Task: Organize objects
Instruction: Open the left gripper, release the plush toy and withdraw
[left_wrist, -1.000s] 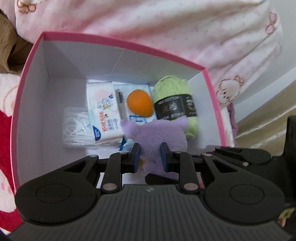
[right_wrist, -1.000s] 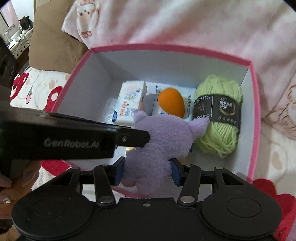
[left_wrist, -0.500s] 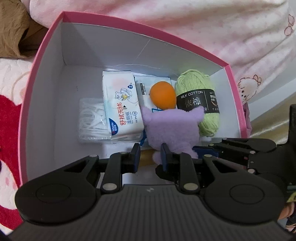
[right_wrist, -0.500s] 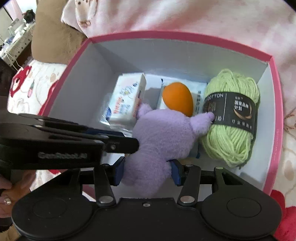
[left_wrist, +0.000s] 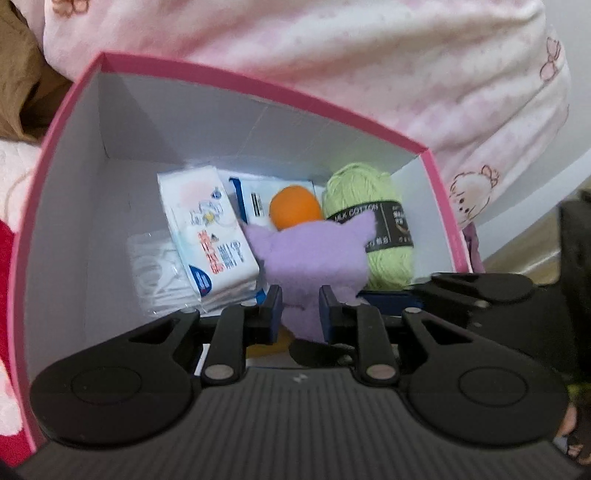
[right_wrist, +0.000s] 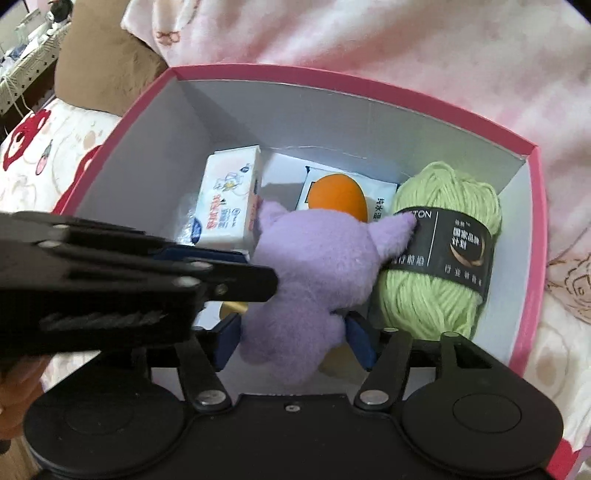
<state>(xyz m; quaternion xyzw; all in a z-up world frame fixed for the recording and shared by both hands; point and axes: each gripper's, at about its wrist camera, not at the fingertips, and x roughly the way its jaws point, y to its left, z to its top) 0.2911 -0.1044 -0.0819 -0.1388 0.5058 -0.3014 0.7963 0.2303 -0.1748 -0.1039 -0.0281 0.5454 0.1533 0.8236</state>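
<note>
1. Well, the purple plush toy (right_wrist: 314, 280) was soft and fuzzy, lilac all over, with two pointed ears standing up toward the far wall.
2. It sat inside the pink-rimmed box (right_wrist: 362, 79), low against the near side of the white interior.
3. One ear tip touched the dark label of the green yarn ball (right_wrist: 443, 199), which filled the box's right end.
4. Just behind the toy's head lay an orange egg-shaped thing (right_wrist: 338, 194) on a flat white packet (right_wrist: 384, 195).
5. To the toy's left a tissue pack (right_wrist: 225, 199) stood beside it, and past that lay a clear bag of white items (left_wrist: 155, 266).
6. The box rested on soft pink bedding (right_wrist: 369, 37).
7. My right gripper (right_wrist: 293, 341) pointed steeply down into the box from the near side, its two blue pads on either side of the toy's lower body.
8. Those right jaws were opening. The toy was between them, and the pad on the yarn side looked to stand just off the fur.
9. My left gripper (left_wrist: 299, 314) reached in at a shallower slant from the left, with its tip against the toy's side.
10. My left jaws were drawn to their narrowest gap. The toy's lower part showed in that gap, but I could not tell whether the pads actually pinched it.
</note>
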